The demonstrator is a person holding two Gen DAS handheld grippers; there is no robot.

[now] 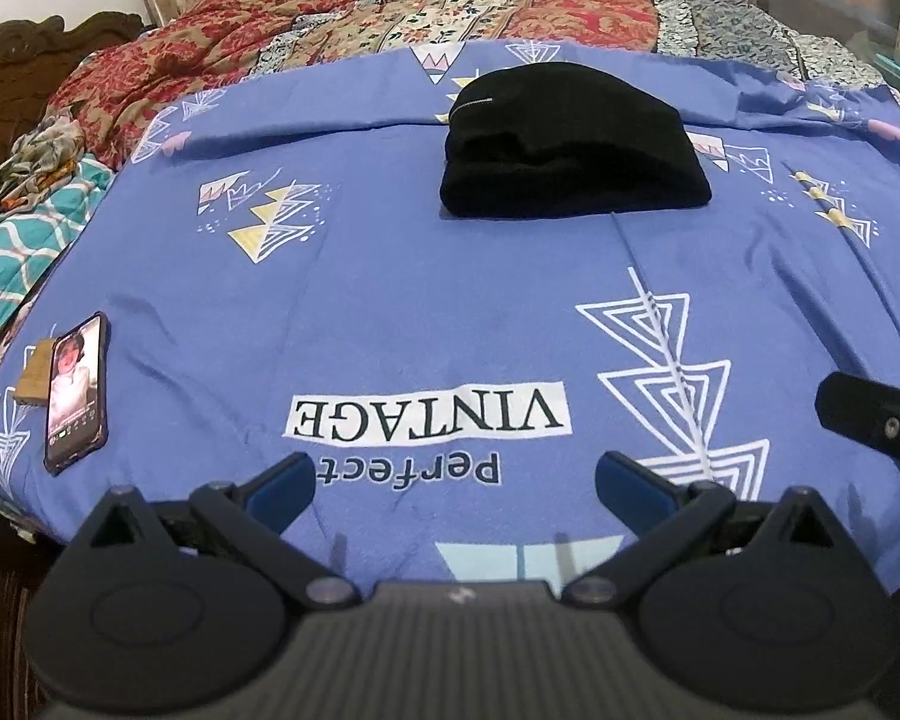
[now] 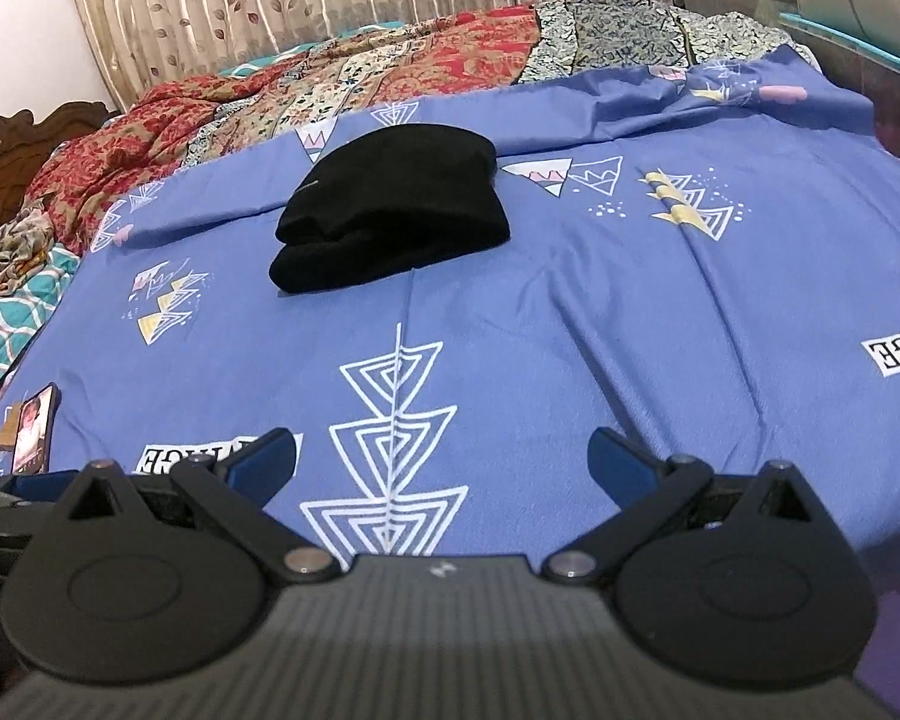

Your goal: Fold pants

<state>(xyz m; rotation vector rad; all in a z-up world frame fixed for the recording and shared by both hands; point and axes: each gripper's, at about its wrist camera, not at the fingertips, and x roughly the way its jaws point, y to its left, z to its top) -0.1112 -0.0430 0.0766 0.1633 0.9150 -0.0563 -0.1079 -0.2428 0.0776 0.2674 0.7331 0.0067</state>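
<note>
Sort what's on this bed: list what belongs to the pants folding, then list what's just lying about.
Belongs to the job:
- black pants, lying in a folded bundle
- blue printed sheet they rest on
- left gripper and right gripper, both open, holding nothing

Just lying about:
- phone, screen lit, near the sheet's left edge
- red patterned blanket, bunched behind
- teal quilt

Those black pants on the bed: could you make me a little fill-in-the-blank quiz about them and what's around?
1. The black pants lie ____ in a stack on the blue sheet.
2. The word printed in the sheet's white box is ____.
3. The left gripper and right gripper both have their jaws ____.
4. The phone has its screen ____.

Missing words: folded; VINTAGE; open; lit
</note>
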